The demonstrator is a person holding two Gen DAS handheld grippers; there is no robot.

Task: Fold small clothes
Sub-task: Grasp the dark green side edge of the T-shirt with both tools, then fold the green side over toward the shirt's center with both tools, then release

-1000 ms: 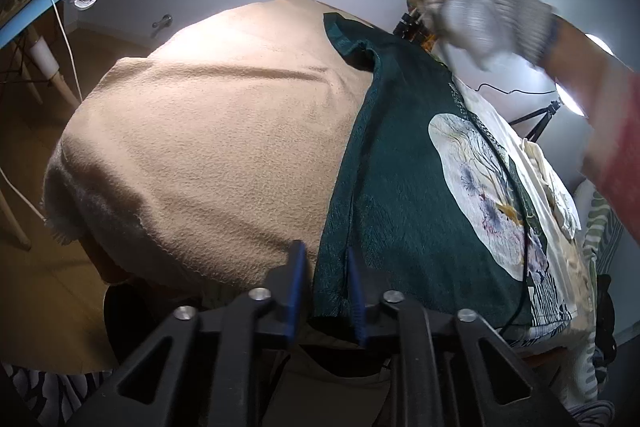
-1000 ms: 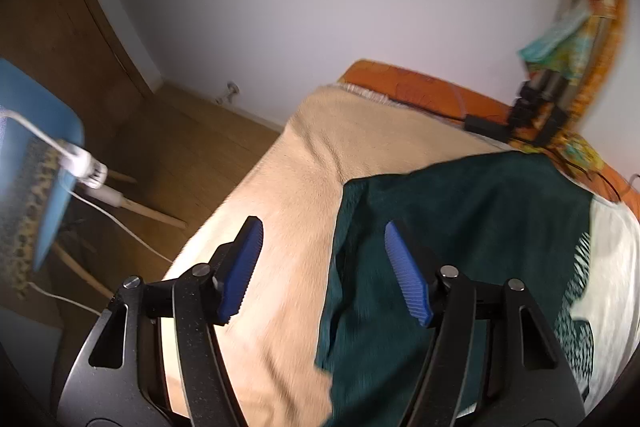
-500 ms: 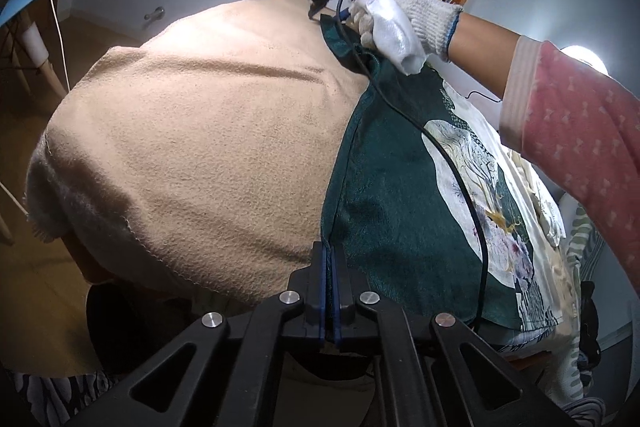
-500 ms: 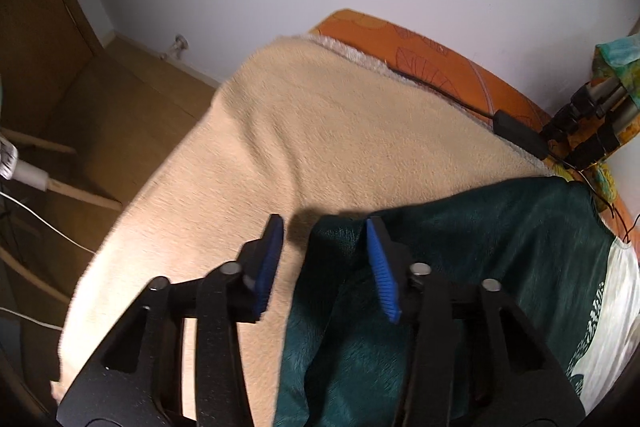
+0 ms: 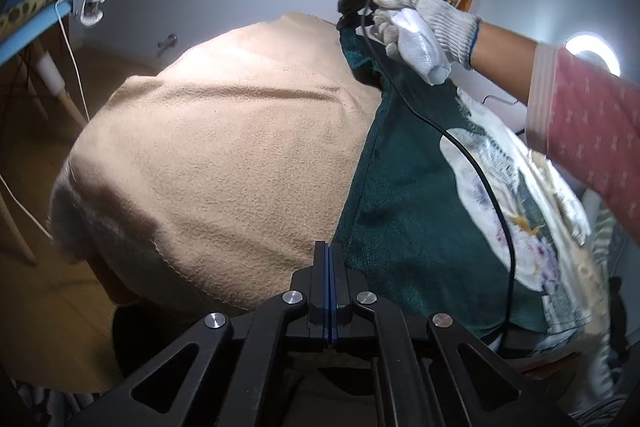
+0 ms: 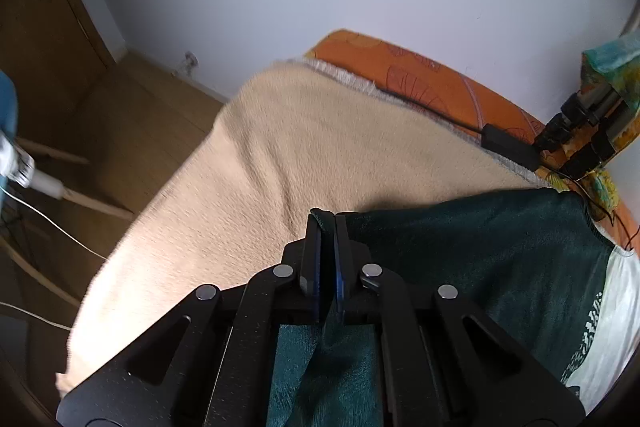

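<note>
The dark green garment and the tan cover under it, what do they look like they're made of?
The green garment looks like thin woven cloth with a slight sheen, perhaps satin-like; it wrinkles finely and catches light. The tan cover seems a thick, matte, fuzzy blanket, likely fleece or wool: nubbly surface, soft folds.

You have one dark green garment (image 5: pixel 404 211) with a large white printed patch on it. It lies spread out, a little wrinkled, on the beige blanket (image 5: pixel 224 155). Its left edge runs along the blanket's middle, and two corners are pinched.
</note>
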